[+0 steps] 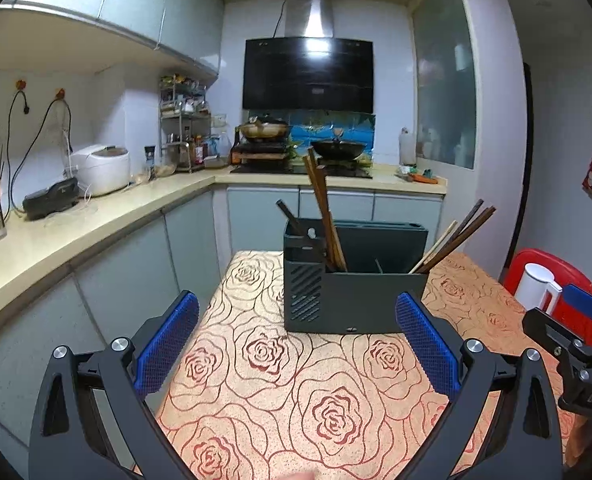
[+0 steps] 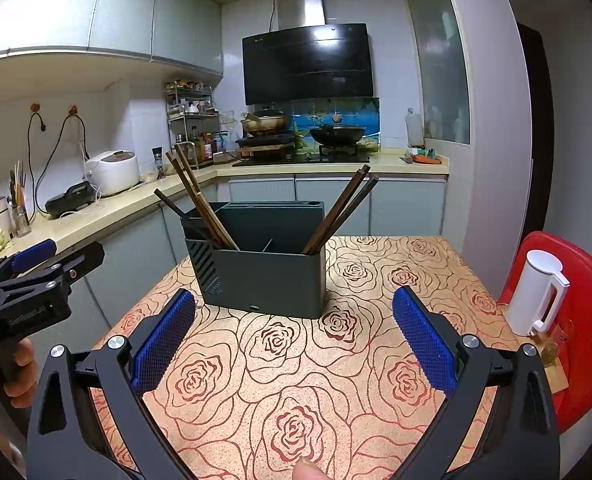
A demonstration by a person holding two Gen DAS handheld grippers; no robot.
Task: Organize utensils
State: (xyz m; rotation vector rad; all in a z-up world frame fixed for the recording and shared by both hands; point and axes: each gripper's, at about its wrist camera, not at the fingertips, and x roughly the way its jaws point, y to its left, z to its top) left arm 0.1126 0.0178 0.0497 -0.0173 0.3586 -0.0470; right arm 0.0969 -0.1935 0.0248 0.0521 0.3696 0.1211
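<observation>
Left wrist view: the left gripper (image 1: 297,344) hovers above the rose-patterned worktop (image 1: 256,380) with its blue-padded fingers (image 1: 168,344) spread wide and nothing between them. Directly ahead stands the dark grey utensil holder (image 1: 351,300), upright, its long side facing the camera. One bundle of brown chopsticks (image 1: 323,208) sits in the left-hand compartment, leaning slightly left of vertical; a single dark chopstick (image 1: 292,220) beside it tilts further left. A second bundle, the right chopsticks (image 1: 455,236), rises from the right-hand end and slants steeply outward to the right. The middle compartment looks empty, though its floor is hidden.

Right wrist view: the right gripper (image 2: 294,340) is likewise fully spread and holds nothing, with the holder ahead and slightly to its left. From this side the right-hand bundle lies closer to the centre line of the right gripper, while the left-hand bundle lies toward the left gripper, seen at the frame's left edge in a person's hand (image 2: 20,372).

Judgement: each bundle is nearer to the gripper on its own side. Since every chopstick's long axis runs upward and outward, a grasp would probably require the fingers to close across the shaft above the holder's rim. A white kettle (image 2: 535,292) stands well apart to the right.
</observation>
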